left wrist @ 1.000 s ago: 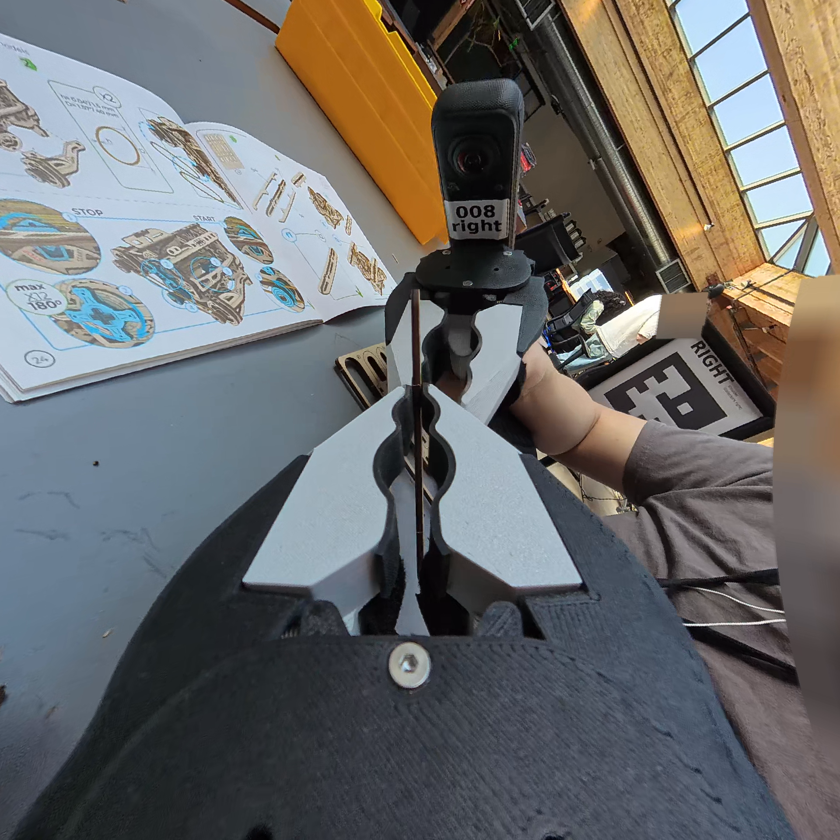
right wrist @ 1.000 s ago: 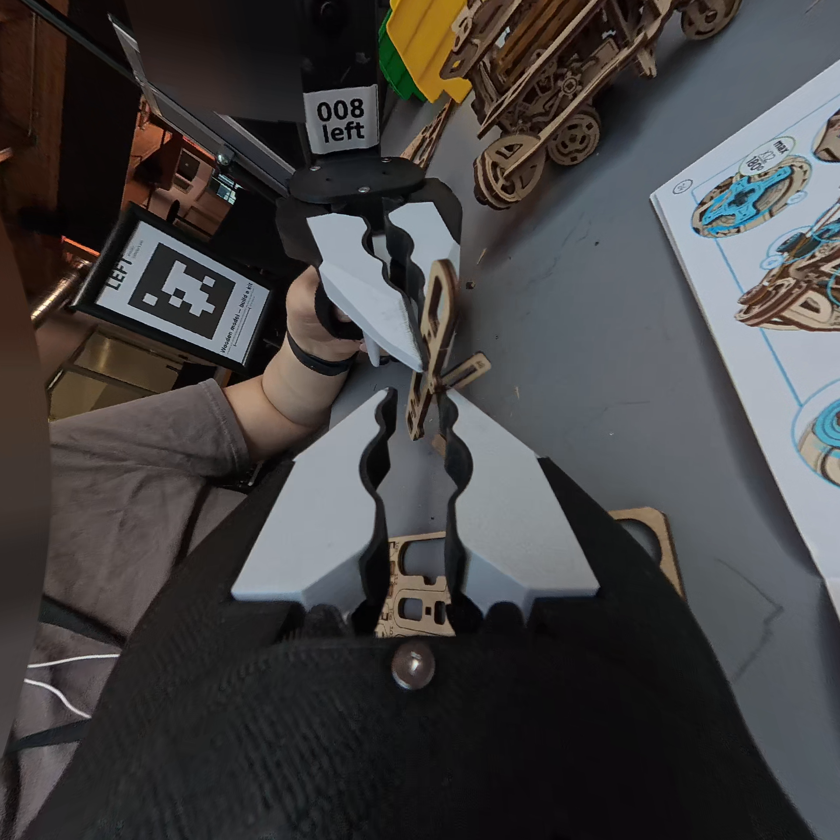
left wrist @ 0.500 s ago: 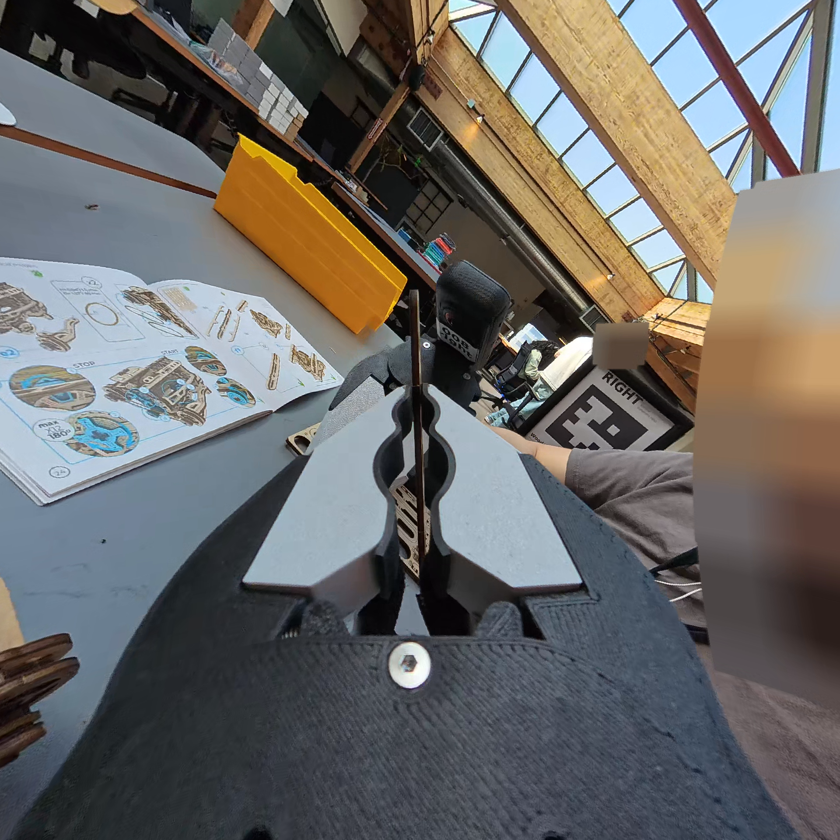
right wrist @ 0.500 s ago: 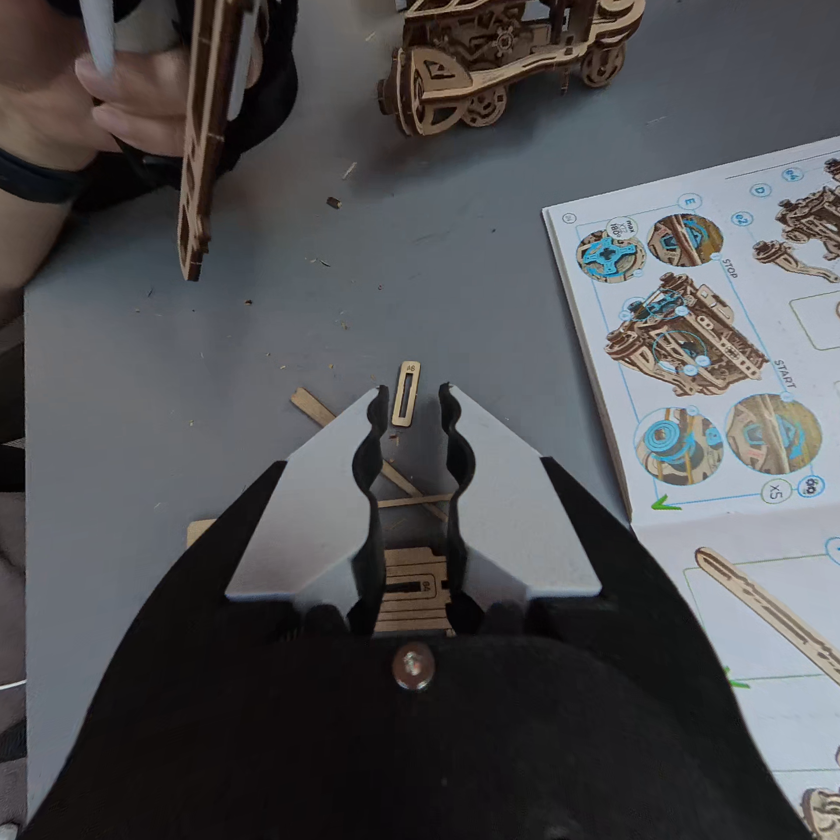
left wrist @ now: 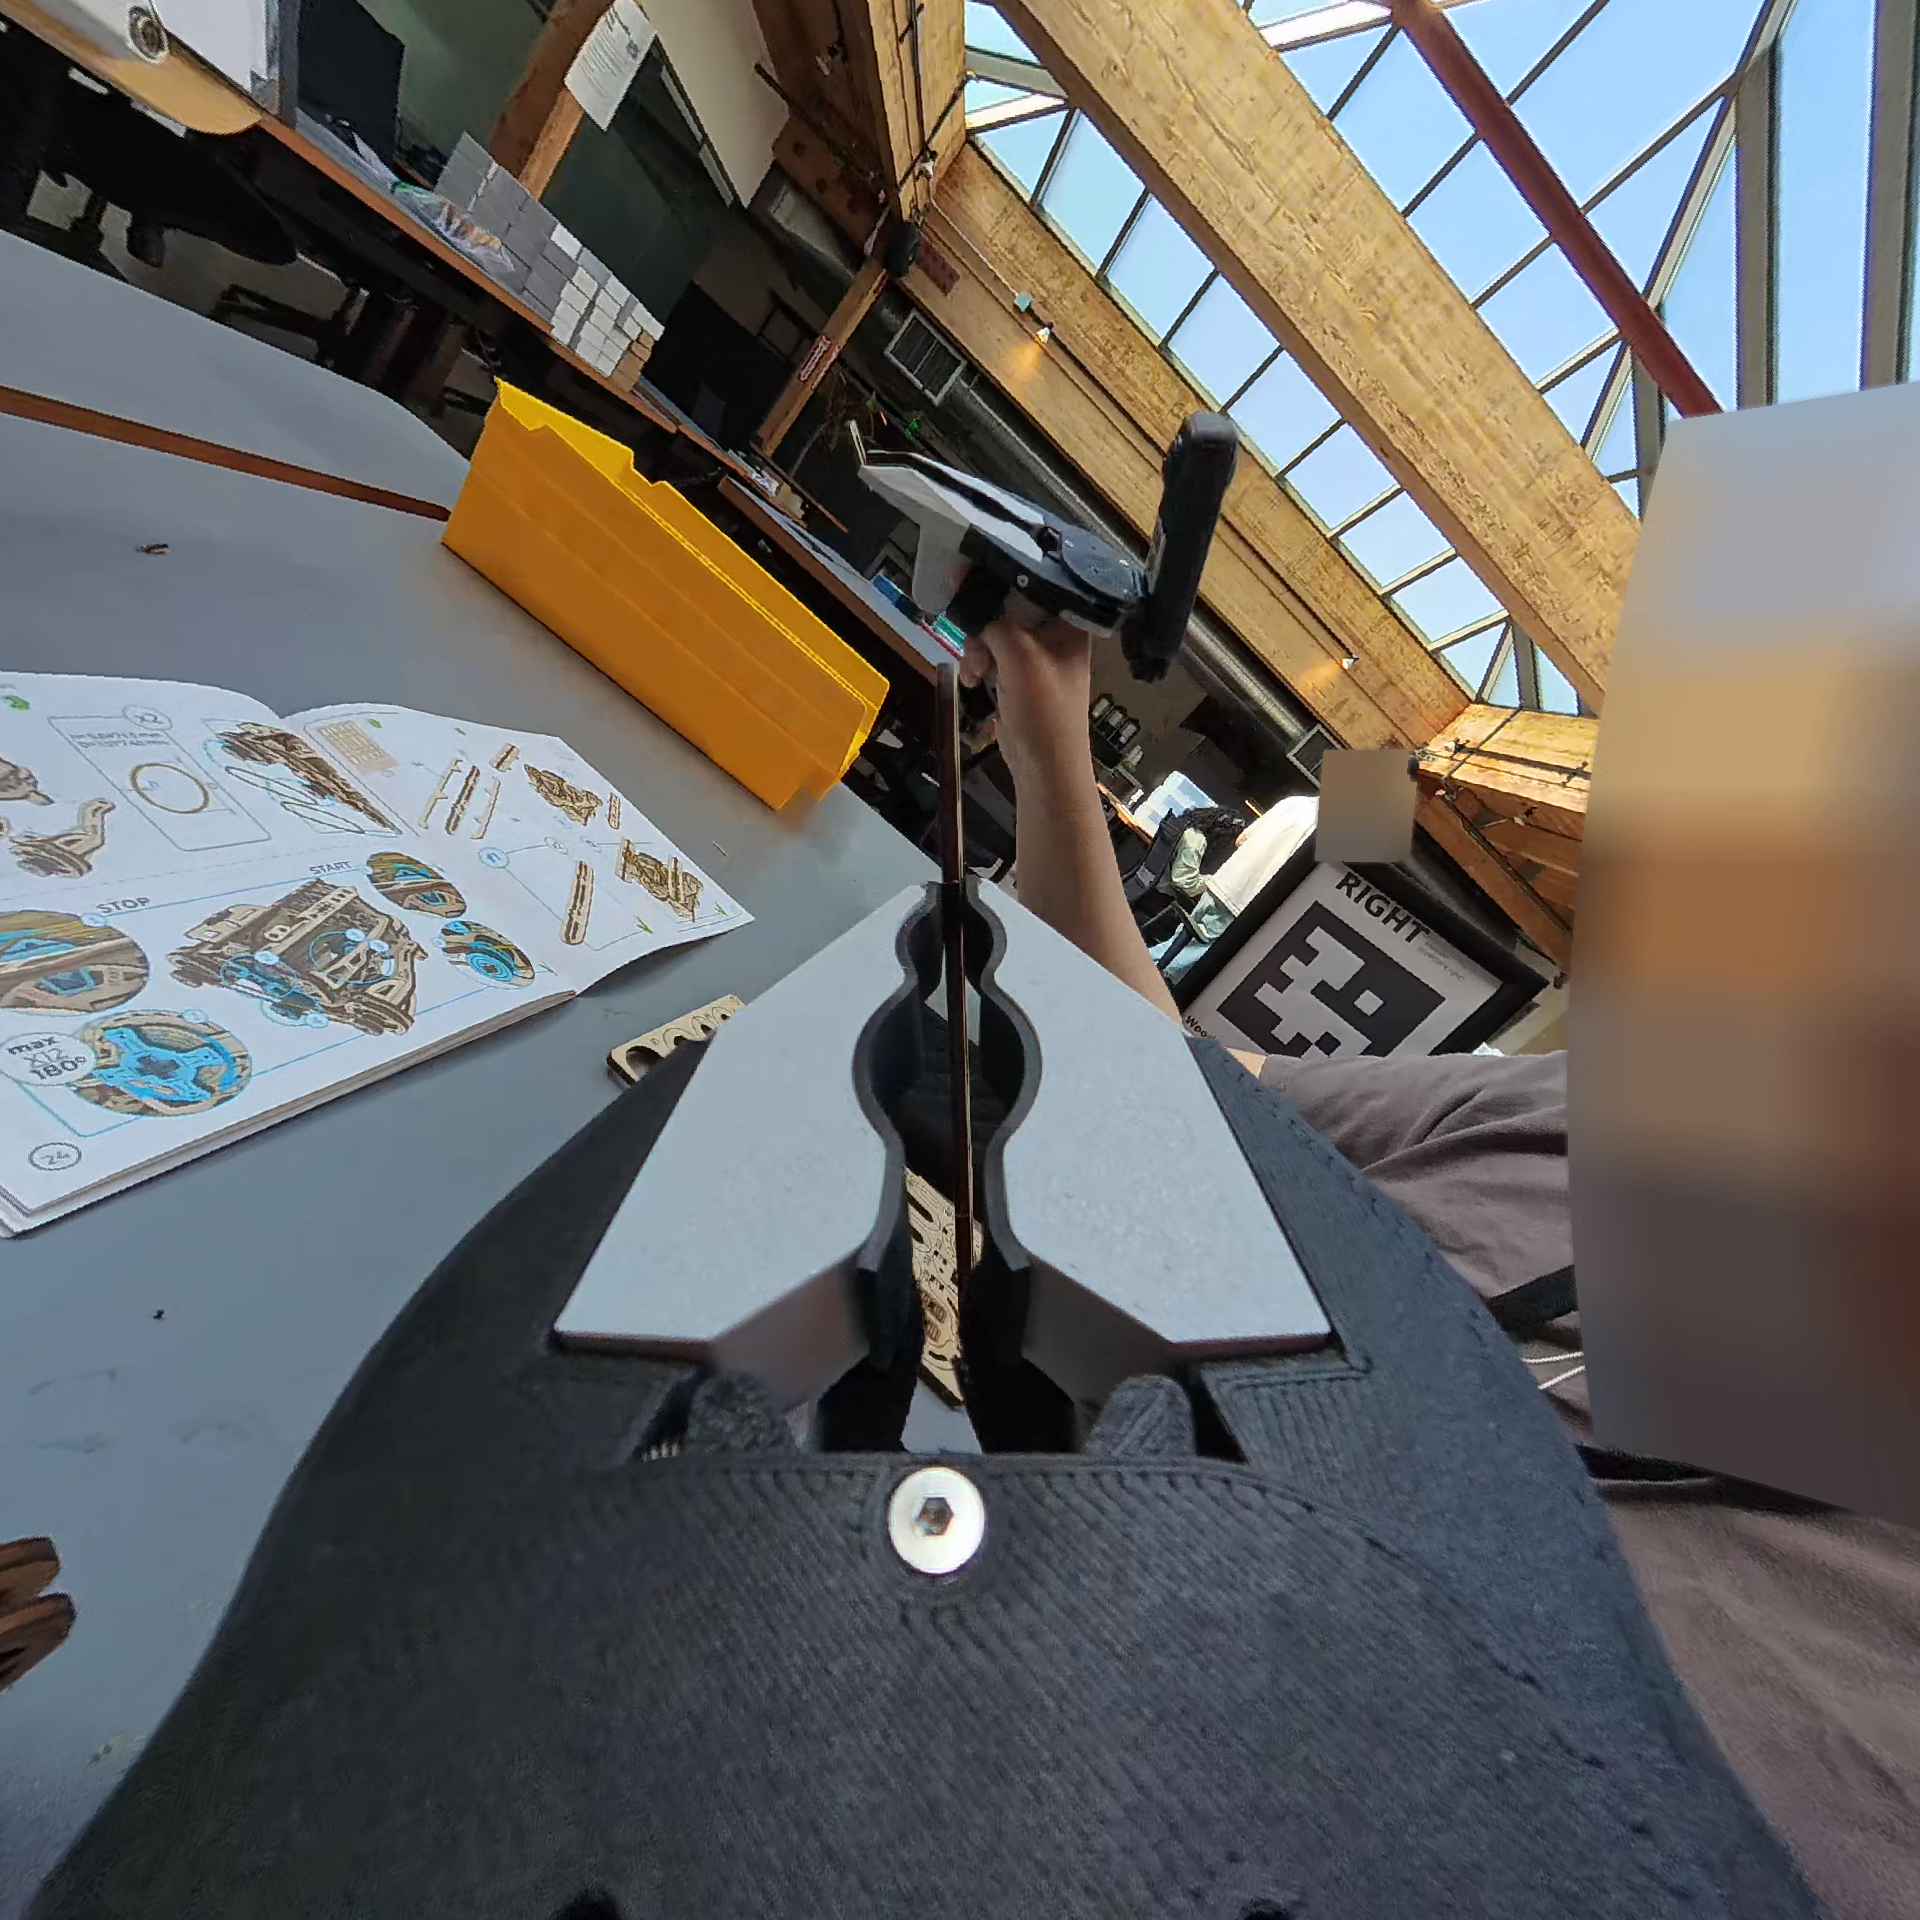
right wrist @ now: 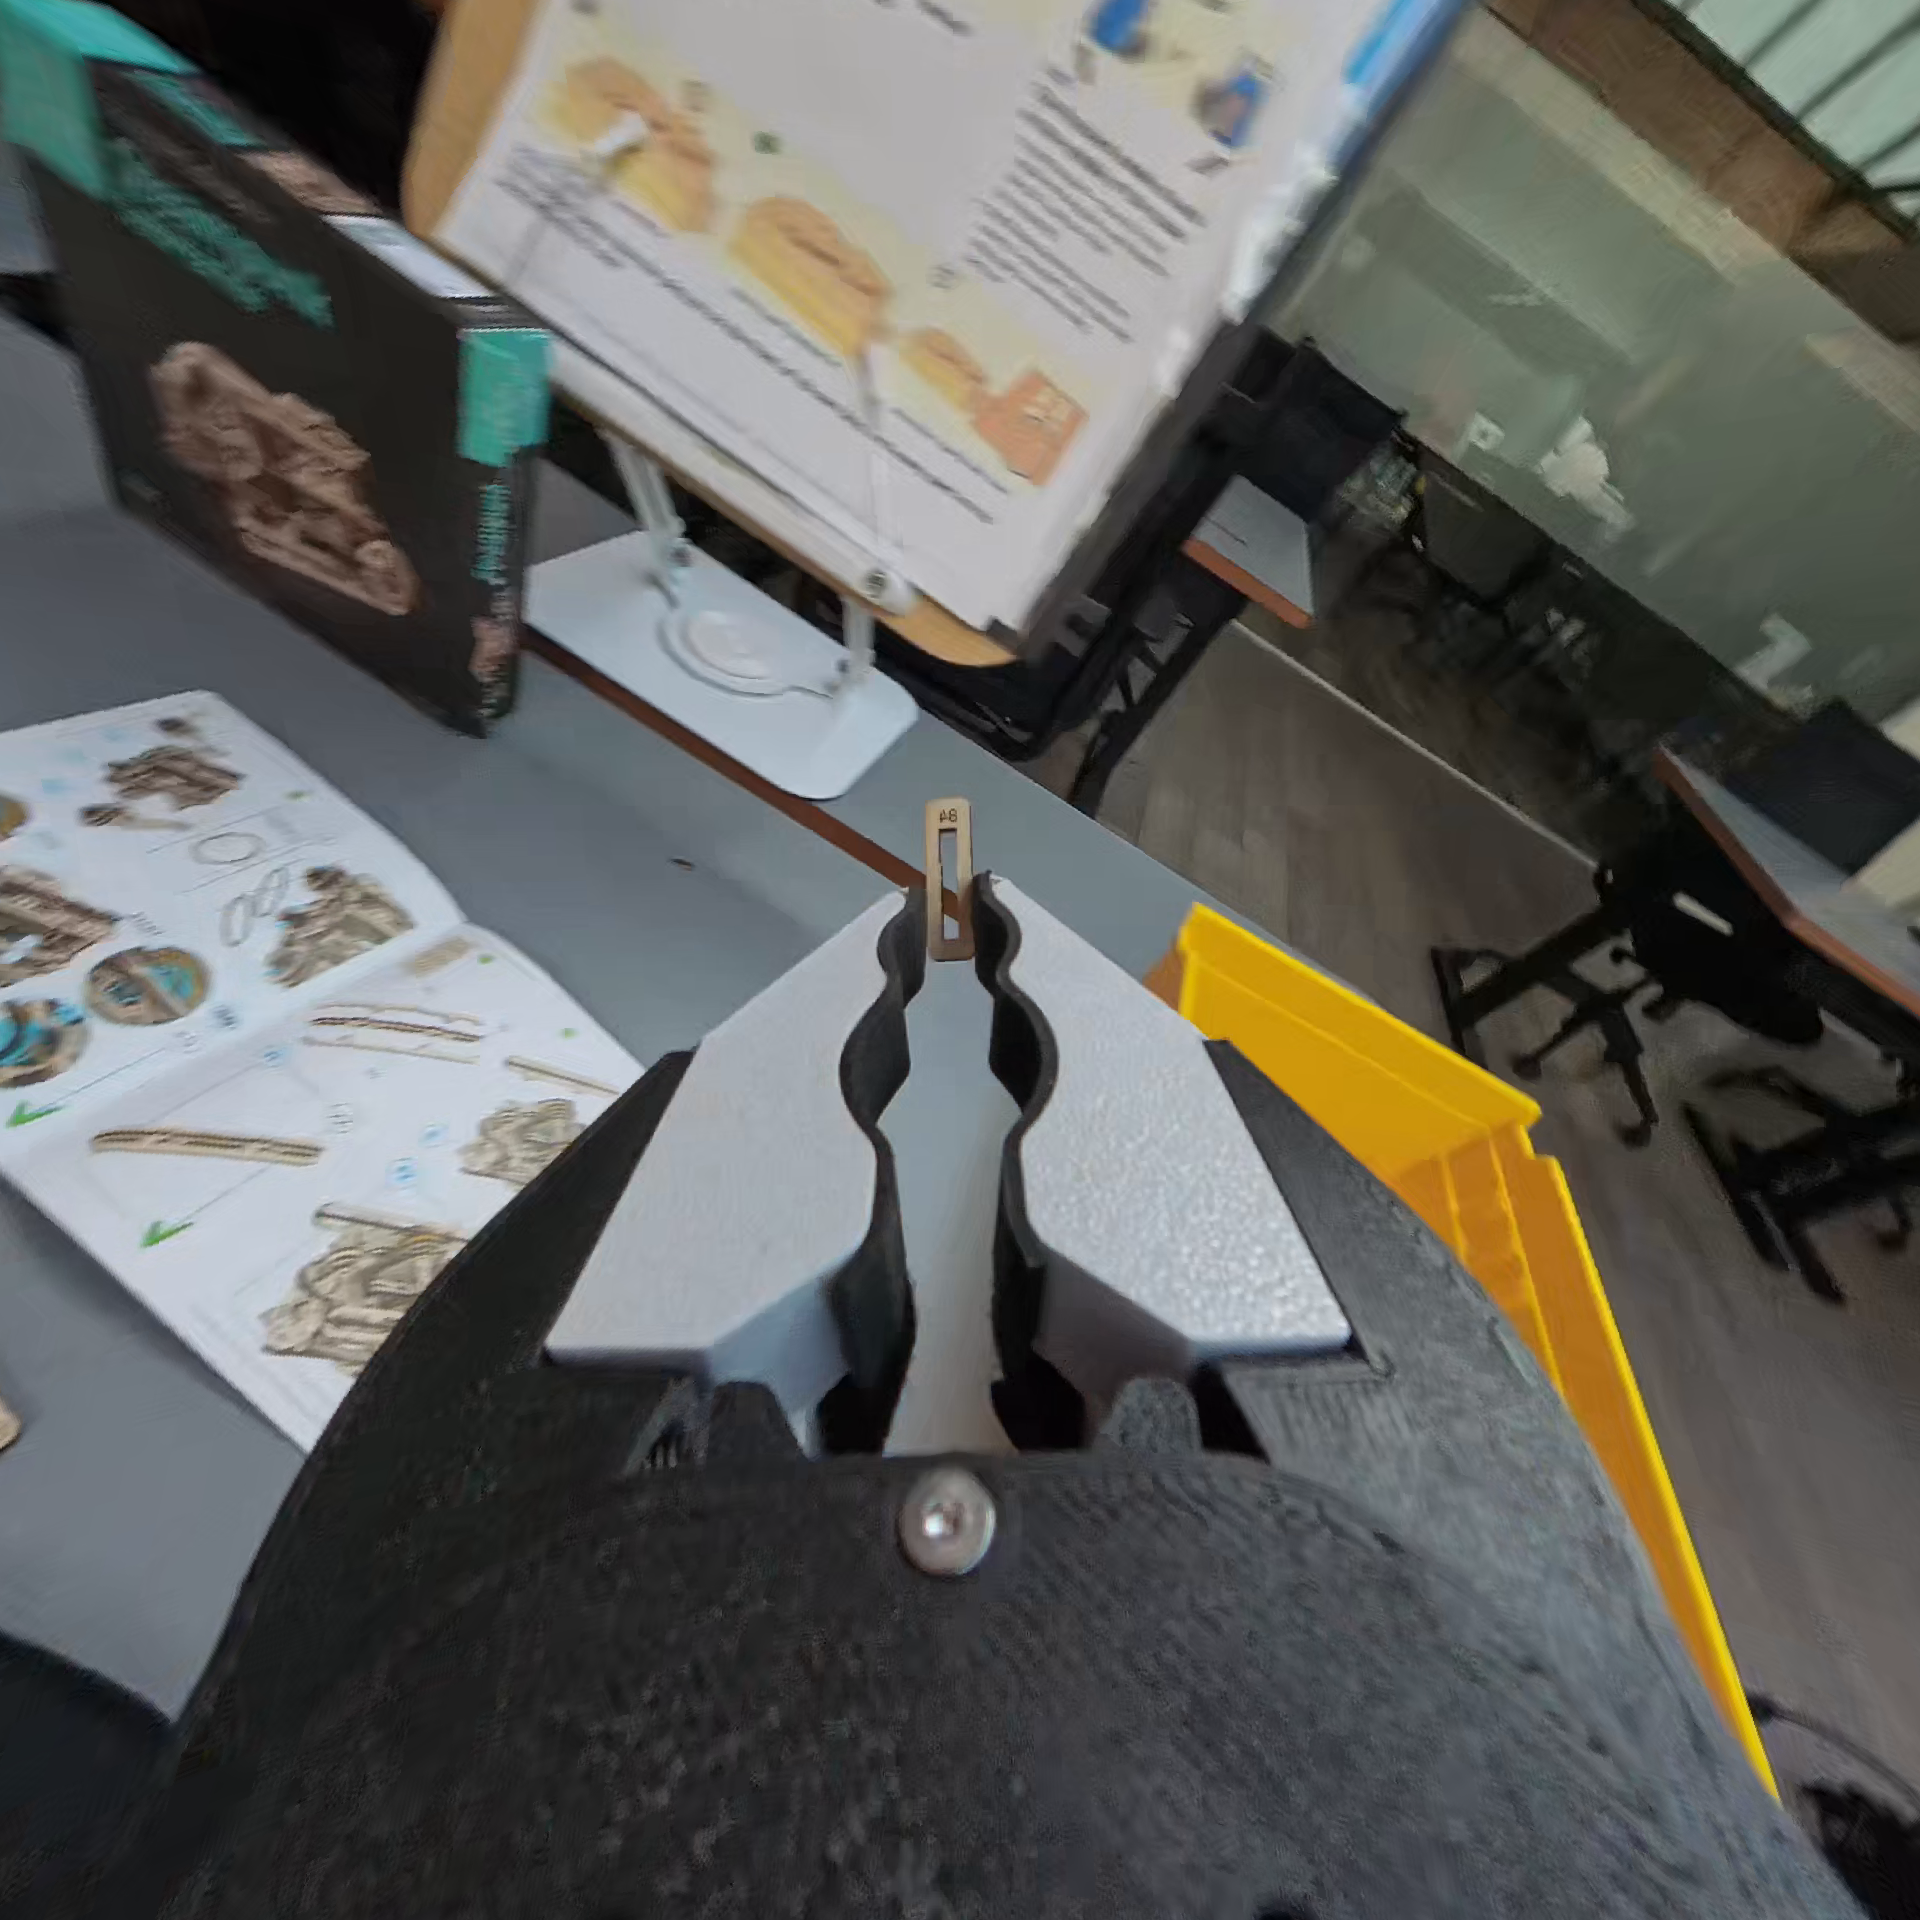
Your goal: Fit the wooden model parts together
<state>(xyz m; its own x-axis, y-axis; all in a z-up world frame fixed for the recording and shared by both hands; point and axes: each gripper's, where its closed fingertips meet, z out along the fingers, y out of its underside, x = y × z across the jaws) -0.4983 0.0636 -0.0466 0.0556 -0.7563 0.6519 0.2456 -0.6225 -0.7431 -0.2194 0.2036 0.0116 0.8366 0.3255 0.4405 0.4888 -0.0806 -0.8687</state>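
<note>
The left gripper point(left wrist: 951, 899) was closed on a thin wooden plate point(left wrist: 954, 997), seen edge-on. The right gripper point(right wrist: 948, 914) pinched a small slotted piece point(right wrist: 949, 881) at its tips.

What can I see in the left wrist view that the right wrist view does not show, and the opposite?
Only the left wrist view shows the left gripper shut on a flat wooden panel seen edge-on, and the raised right gripper.

Only the right wrist view shows the small slotted wooden piece pinched at the fingers' tips, the black model box and a booklet stand.

Both show the open instruction booklet and the yellow bin.
</note>
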